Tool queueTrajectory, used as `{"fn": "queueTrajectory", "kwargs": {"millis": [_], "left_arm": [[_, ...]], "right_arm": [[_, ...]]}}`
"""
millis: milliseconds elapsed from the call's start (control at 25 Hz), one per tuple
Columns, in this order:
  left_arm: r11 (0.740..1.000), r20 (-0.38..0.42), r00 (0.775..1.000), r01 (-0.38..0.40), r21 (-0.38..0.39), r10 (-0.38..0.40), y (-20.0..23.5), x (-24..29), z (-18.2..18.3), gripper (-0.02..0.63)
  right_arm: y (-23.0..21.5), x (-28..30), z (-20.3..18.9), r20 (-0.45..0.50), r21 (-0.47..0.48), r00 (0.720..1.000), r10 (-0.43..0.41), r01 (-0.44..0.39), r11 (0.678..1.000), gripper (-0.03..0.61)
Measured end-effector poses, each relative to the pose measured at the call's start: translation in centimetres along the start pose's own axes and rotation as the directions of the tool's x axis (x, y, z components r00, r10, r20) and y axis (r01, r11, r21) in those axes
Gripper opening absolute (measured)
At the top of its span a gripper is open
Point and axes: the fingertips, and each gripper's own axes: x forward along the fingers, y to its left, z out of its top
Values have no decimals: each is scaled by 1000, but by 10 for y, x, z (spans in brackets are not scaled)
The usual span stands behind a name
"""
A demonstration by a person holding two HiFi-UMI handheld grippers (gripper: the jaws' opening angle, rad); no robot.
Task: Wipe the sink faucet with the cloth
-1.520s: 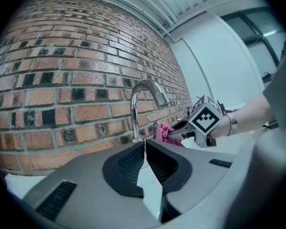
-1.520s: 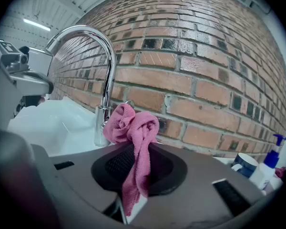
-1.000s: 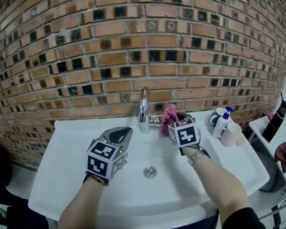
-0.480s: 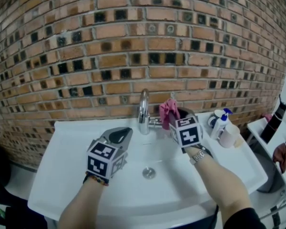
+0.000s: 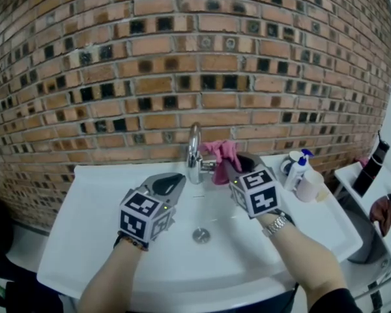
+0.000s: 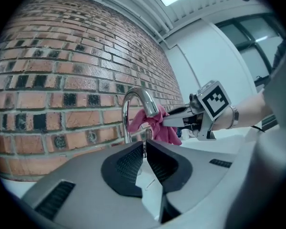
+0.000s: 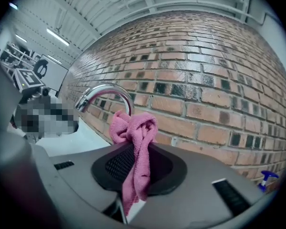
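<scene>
**Lining up the wipe**

Behind everything runs the brick wall (image 5: 182,77). The white sink (image 5: 91,240) is set against it, so you can only reach the fixture from the near side.

Your left gripper (image 5: 176,180) hovers over the left half of the basin. Its jaws are clenched together with nothing between them. Pointed level at the foot of the fixture, it sits clear of the working hand's path.

Your right gripper (image 5: 227,167) is level on the right and is grasping the pink cloth (image 5: 220,152). The pads pinch one fold, so a loose bunch stands proud of the tips and a tail hangs down between the jaws. Held that way, soft fabric should meet the metal first, not the jaws.

The chrome faucet (image 5: 194,150) rises at the middle of the far rim, and its spout curves toward you. The cloth lies right against its right side, below the curve. You cannot tell from here whether it presses or only brushes.

By my reading the wipe is barely started. Covering the curve likely calls for dragging the bunch up and over the spout. Since only a fold is pinched, a snag there could tug the fabric loose.

A spray bottle (image 5: 298,168) and a cup (image 5: 309,186) stand at the far right corner, well apart from your strokes. The drain (image 5: 201,235) sits below, uncovered.
</scene>
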Motion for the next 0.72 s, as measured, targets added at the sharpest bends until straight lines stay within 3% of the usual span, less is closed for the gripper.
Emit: {"fn": "queueTrajectory", "kwargs": {"millis": [80, 320, 600, 720], "left_arm": [[999, 17, 999, 34, 4, -34, -7, 1, 3, 27], [991, 52, 990, 132, 6, -132, -23, 2, 8, 177], [967, 88, 963, 256, -9, -255, -41, -1, 11, 232], [950, 91, 947, 312, -30, -308, -47, -2, 8, 244]], "right_arm": [[13, -7, 0, 9, 4, 999, 48, -48, 999, 71], [49, -27, 0, 34, -28, 979, 203, -202, 979, 71], [87, -41, -1, 60, -97, 916, 396, -390, 916, 71], [97, -50, 3, 57, -72, 884, 464, -459, 885, 71]]}}
